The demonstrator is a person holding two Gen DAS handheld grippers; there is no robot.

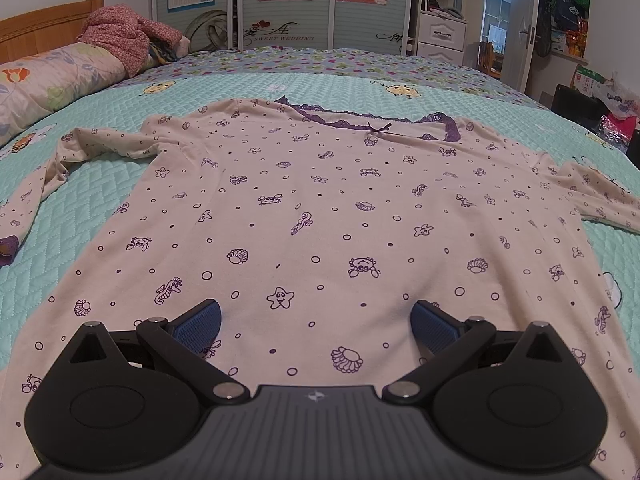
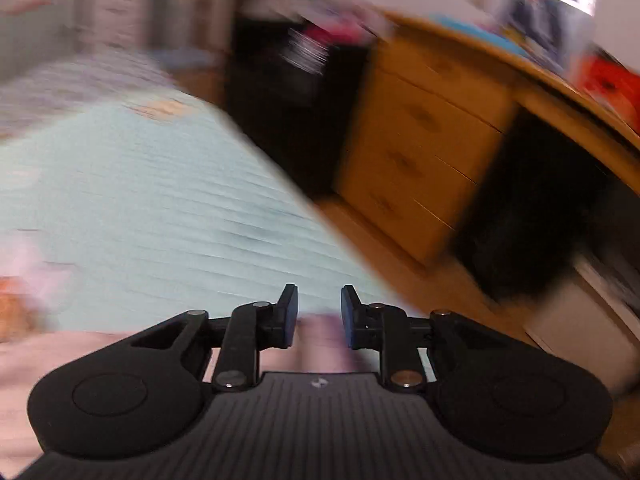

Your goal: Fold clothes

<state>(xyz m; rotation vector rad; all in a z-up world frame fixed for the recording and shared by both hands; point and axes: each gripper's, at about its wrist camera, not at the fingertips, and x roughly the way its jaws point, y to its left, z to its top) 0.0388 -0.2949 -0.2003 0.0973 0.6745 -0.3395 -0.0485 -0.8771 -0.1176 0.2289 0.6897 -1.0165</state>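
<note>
A pale pink long-sleeved top printed with purple sea creatures lies flat, front up, on the mint quilted bedspread. Its purple lace neckline is at the far side. One sleeve bends off to the left and the other sleeve runs right. My left gripper is open wide just above the top's near hem area, with nothing held. The right wrist view is heavily blurred. There my right gripper stands partly open at the bedspread's right edge, with a patch of pink cloth low in the gap, not clearly pinched.
A rolled floral quilt and a red patterned garment lie at the bed's far left by the wooden headboard. A wardrobe stands behind the bed. Right of the bed are a wooden desk with drawers and a blurred person.
</note>
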